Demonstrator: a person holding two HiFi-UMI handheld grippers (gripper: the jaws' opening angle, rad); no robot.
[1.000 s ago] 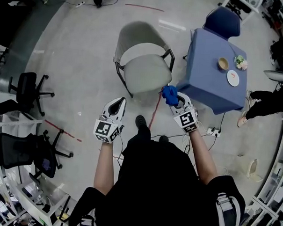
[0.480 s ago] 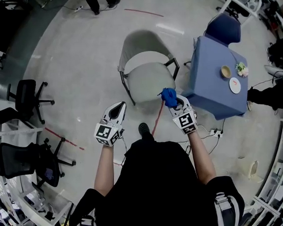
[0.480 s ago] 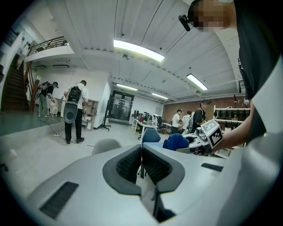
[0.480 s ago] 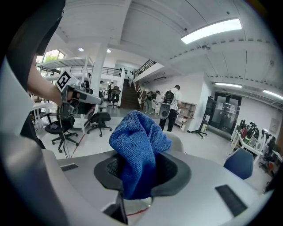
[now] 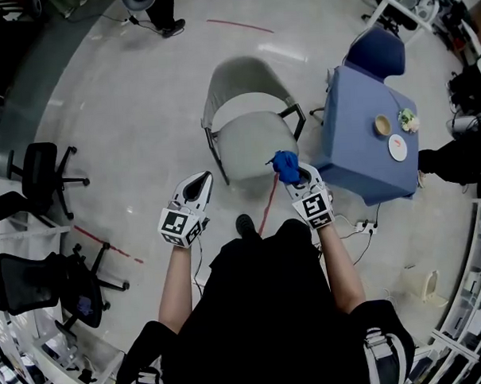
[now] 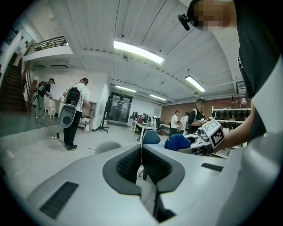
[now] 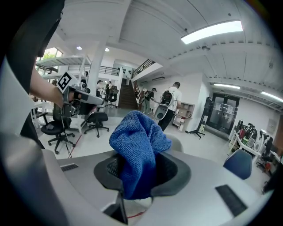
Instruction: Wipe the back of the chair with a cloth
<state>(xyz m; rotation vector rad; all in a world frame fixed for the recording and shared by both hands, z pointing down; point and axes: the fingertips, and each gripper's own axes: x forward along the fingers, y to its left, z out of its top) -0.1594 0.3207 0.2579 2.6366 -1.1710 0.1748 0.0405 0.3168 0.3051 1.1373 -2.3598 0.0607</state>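
The grey chair (image 5: pixel 252 129) stands ahead of me on the floor, its curved back (image 5: pixel 234 71) on the far side. My right gripper (image 5: pixel 294 172) is shut on a bunched blue cloth (image 5: pixel 286 165), just short of the seat's front right corner. In the right gripper view the cloth (image 7: pixel 138 150) fills the jaws and hides most of the chair back (image 7: pixel 177 143). My left gripper (image 5: pixel 200 181) is shut and holds nothing, short of the chair's front left leg. In the left gripper view the jaws (image 6: pixel 141 155) point toward the chair back (image 6: pixel 107 147).
A table with a blue cover (image 5: pixel 364 134) carrying a bowl (image 5: pixel 381 125) and a plate (image 5: pixel 396 147) stands right of the chair, a blue chair (image 5: pixel 376 52) behind it. Black office chairs (image 5: pixel 40 168) are at the left. Cables (image 5: pixel 361 222) lie on the floor. A person (image 5: pixel 163 11) stands far ahead.
The view has shifted slightly as I step forward. Both grippers keep the same pose, the cloth still in the right one. The person far ahead has moved left.
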